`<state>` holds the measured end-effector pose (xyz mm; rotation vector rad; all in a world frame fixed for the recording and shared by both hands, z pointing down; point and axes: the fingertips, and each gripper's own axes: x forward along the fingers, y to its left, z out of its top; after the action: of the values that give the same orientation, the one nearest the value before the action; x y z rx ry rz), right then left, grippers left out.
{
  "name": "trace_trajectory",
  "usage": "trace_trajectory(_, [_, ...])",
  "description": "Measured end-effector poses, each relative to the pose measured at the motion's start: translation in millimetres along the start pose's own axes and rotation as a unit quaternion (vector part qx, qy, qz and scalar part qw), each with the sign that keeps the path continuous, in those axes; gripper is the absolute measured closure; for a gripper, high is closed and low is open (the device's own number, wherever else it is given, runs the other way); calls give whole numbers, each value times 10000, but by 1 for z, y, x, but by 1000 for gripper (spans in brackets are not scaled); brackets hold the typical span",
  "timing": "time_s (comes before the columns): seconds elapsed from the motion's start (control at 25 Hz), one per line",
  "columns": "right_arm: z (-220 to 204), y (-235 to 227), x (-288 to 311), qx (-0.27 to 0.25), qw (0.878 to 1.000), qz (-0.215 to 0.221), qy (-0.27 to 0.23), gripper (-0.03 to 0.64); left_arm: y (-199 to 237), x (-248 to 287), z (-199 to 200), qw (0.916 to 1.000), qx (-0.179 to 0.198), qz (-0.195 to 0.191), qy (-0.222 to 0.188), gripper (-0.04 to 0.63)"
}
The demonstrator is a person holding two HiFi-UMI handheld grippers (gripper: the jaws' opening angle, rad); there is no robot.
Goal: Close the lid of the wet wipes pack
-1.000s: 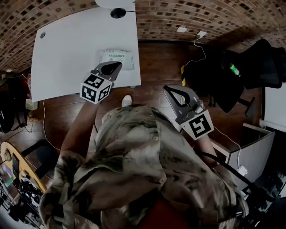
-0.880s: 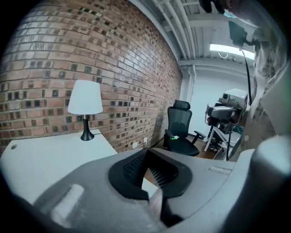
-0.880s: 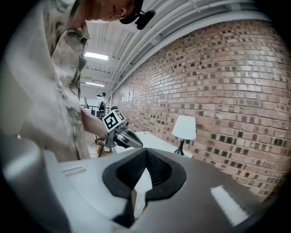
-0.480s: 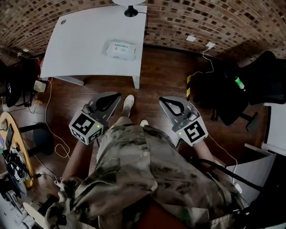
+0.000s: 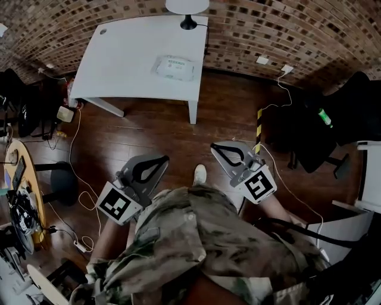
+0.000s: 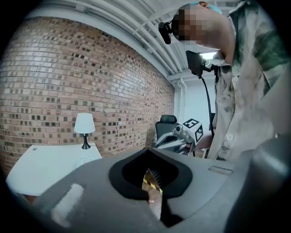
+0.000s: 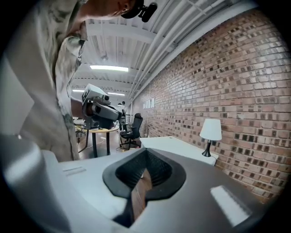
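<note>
Wet wipes pack on table, toward the right edge; both grippers clenched on nothing, over the floor.

Wet wipes pack (image 5: 174, 67) lies flat on the white table (image 5: 125, 59), near its right edge. The lamp (image 5: 187, 8) stands beyond it at the far right corner. Lid state too small to read. Open tabletop spreads to the pack's left and toward the near edge. Left gripper (image 5: 159, 162) and right gripper (image 5: 217, 148) are well apart from the table, over the wooden floor (image 5: 161, 131), on either side of the person's shoe (image 5: 200, 174), tips pointing toward the table. Each gripper view shows jaws pressed together to a thin slit, nothing between them. A stretch of open floor lies between grippers and table. Brick wall (image 5: 286, 30) behind the table. Cables (image 5: 71, 143) on the floor at left, a yellow-black strip (image 5: 259, 122) right of the table, and a black office chair (image 5: 351, 113) at far right.
</note>
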<state>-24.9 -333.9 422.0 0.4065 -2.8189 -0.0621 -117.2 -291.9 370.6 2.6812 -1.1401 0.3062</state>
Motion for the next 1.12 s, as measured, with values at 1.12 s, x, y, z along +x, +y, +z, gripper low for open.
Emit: trace_trajectory(1.12, [79, 312, -31, -339, 9982, -490, 99, 611, -158, -265, -70, 9962, 130, -561, -647, 595])
